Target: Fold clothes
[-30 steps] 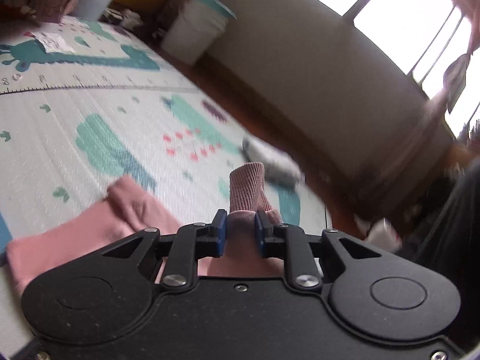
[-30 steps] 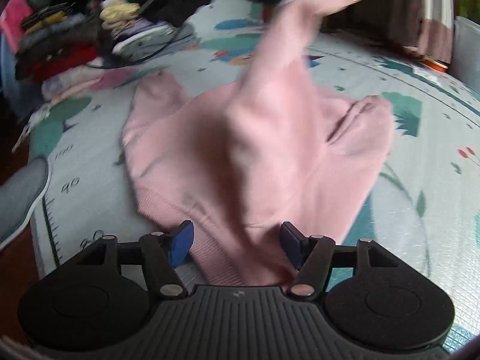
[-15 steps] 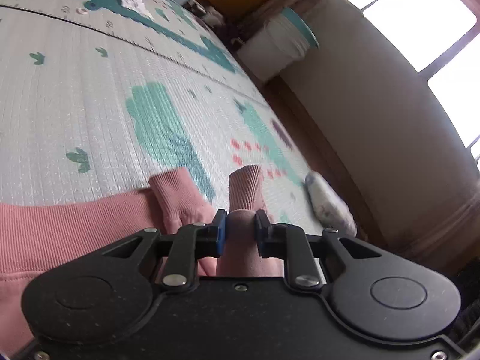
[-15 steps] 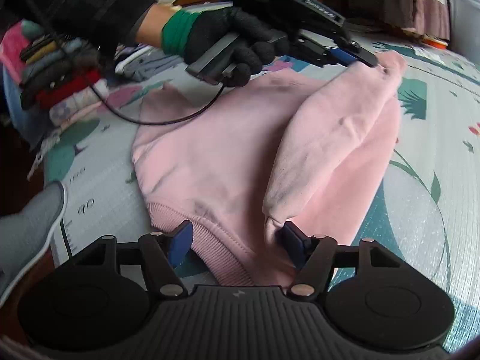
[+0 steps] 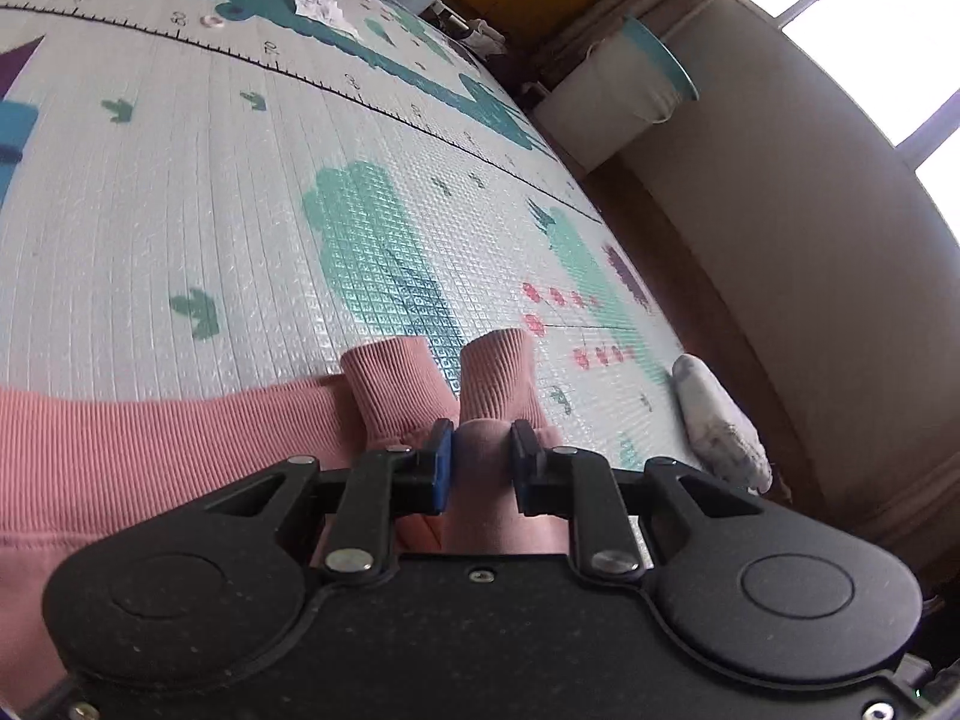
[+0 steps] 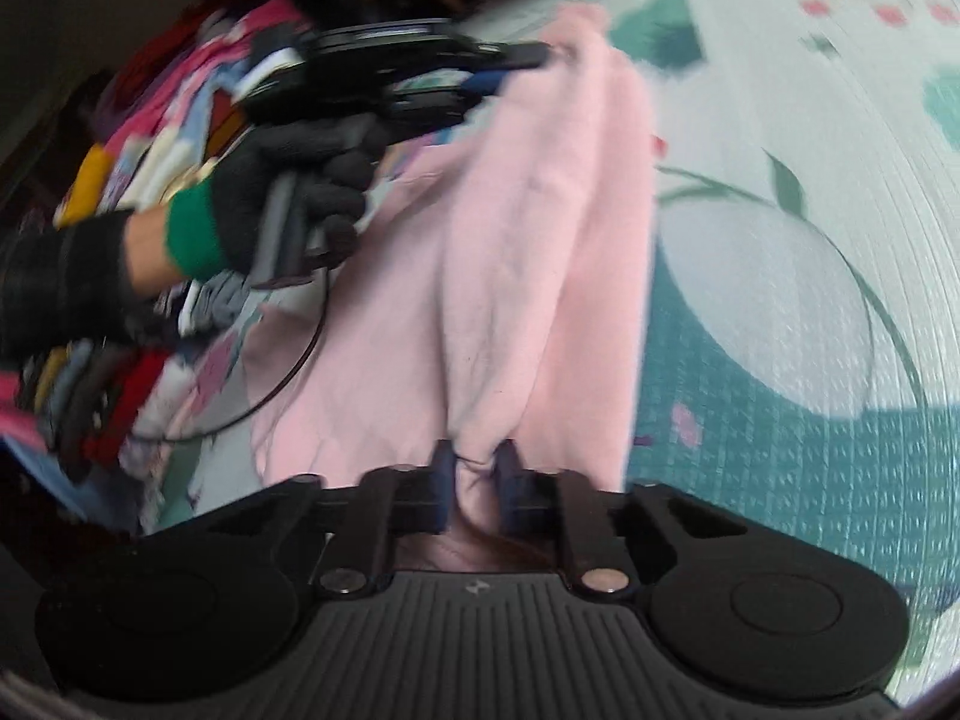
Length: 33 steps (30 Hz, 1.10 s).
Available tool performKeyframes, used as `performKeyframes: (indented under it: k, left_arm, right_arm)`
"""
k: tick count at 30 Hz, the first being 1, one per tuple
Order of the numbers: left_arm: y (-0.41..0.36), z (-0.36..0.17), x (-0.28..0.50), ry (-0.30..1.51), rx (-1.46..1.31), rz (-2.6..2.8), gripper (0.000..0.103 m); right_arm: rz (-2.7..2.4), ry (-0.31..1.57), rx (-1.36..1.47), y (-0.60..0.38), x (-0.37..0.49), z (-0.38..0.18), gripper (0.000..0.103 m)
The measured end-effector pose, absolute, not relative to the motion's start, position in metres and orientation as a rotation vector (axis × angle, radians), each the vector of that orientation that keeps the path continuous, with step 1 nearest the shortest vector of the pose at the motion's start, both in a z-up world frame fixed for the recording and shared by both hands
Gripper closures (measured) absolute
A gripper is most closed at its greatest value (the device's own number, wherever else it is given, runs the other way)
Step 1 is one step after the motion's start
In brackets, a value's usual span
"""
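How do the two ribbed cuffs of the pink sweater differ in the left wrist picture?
The right cuff stands up, its sleeve pinched by the left gripper; the left cuff lies free on the play mat, beside the jaws. Both are pink, ribbed and side by side.

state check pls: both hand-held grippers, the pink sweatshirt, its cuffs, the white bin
left hand-held gripper: shut on a sleeve cuff
right hand-held gripper: jaws closing, a pinch of fabric between the pads
pink sweatshirt: on the play mat, sleeve folded lengthwise across the body
second cuff: free, lying on the mat
white bin: tipped on its side
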<state>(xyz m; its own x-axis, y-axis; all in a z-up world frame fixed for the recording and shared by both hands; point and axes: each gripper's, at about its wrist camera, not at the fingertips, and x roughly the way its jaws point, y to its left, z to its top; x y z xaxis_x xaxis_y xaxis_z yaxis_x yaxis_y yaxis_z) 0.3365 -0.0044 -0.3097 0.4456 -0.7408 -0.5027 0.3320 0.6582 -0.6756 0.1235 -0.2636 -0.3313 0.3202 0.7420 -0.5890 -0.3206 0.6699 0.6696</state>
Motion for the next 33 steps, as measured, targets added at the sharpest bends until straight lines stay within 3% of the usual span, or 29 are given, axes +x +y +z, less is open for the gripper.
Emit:
performKeyframes:
  k: [6, 12, 17, 20, 24, 30, 33]
  left_arm:
    - [-0.004, -0.321, 0.34, 0.909, -0.483, -0.657, 0.085]
    - [0.008, -0.311, 0.336, 0.84, -0.645, -0.712, 0.084]
    - [-0.022, -0.309, 0.329, 0.859, -0.287, -0.664, 0.079]
    - [-0.013, -0.293, 0.326, 0.819, -0.279, -0.645, 0.062]
    - [0.006, -0.272, 0.317, 0.791, -0.25, -0.658, 0.062]
    - [0.024, -0.297, 0.288, 0.955, -0.312, -0.701, 0.066]
    - [0.027, -0.312, 0.27, 1.031, -0.377, -0.722, 0.068]
  right_arm:
    - [0.672, 1.061, 0.787, -0.289, 0.125, -0.353, 0.09]
    - [0.598, 1.091, 1.031, -0.304, 0.12, -0.375, 0.09]
    - [0.541, 1.087, 1.122, -0.308, 0.11, -0.384, 0.088]
    - [0.551, 1.069, 0.975, -0.302, 0.104, -0.365, 0.079]
    - [0.541, 0.991, 0.707, -0.297, 0.096, -0.327, 0.072]
    - [0.693, 0.807, 0.255, -0.251, 0.118, -0.284, 0.074]
    - [0.704, 0.857, 0.17, -0.23, 0.138, -0.294, 0.076]
